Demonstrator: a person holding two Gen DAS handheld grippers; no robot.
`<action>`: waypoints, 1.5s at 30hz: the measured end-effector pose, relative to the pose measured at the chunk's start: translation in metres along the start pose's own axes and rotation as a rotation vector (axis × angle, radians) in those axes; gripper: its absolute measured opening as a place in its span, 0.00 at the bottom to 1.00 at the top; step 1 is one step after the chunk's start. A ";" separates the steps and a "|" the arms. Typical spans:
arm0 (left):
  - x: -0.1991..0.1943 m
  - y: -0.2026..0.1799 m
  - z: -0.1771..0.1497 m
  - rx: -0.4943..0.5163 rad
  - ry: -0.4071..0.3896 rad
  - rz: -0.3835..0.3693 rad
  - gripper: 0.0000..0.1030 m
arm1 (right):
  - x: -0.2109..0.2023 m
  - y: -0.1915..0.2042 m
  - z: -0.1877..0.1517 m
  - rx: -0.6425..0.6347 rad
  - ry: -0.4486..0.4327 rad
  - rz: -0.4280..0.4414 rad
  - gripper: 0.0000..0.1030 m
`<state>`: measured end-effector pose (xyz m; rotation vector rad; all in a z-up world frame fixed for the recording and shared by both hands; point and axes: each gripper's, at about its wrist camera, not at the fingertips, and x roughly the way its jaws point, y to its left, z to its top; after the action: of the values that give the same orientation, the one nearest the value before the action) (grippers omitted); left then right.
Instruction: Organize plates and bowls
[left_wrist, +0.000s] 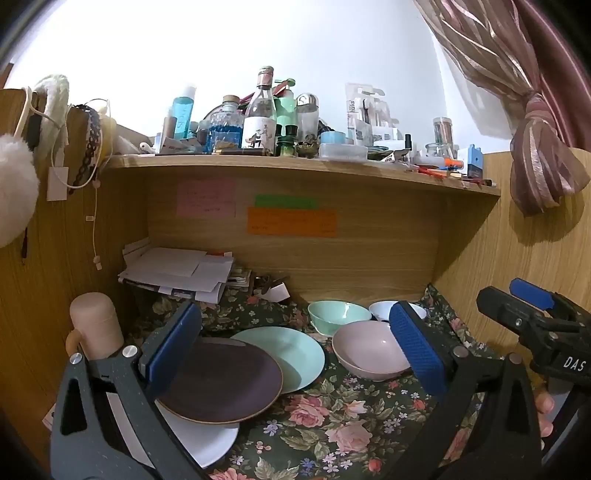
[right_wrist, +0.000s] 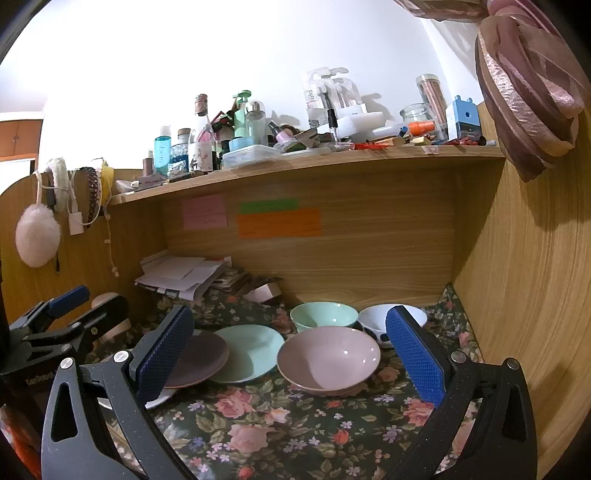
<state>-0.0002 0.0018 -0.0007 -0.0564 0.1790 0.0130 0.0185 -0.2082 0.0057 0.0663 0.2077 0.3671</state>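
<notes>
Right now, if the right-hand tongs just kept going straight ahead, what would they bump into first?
Probably the pink bowl: it sits between the open right tongs, pointing slightly downward. Depth is hard to judge; if they cleared it, the mint bowl comes next.

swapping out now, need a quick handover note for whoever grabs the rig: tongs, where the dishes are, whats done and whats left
Left tongs: open, holding nothing, aimed over the plates.
Right tongs: open, holding nothing, aimed at the bowls.
Plates, overlapping on the floral cloth: dark plate on top of the white plate, with the mint plate partly under its edge.
Bowls to the right, unstacked: pink bowl in front, mint bowl and white bowl behind.
Done: nothing visibly sorted.
Left: stack the plates squarely and nest the bowls.
</notes>
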 end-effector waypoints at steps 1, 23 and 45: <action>0.000 0.000 0.000 0.002 0.000 -0.001 1.00 | 0.000 0.001 0.000 0.000 -0.001 -0.001 1.00; -0.003 -0.003 0.000 0.001 -0.004 0.000 1.00 | -0.001 0.004 0.001 0.001 -0.003 0.003 1.00; -0.005 -0.002 -0.001 -0.002 -0.006 -0.004 1.00 | -0.001 0.003 0.001 0.002 -0.001 0.007 1.00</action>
<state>-0.0048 -0.0008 -0.0002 -0.0591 0.1726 0.0095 0.0171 -0.2061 0.0072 0.0688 0.2070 0.3741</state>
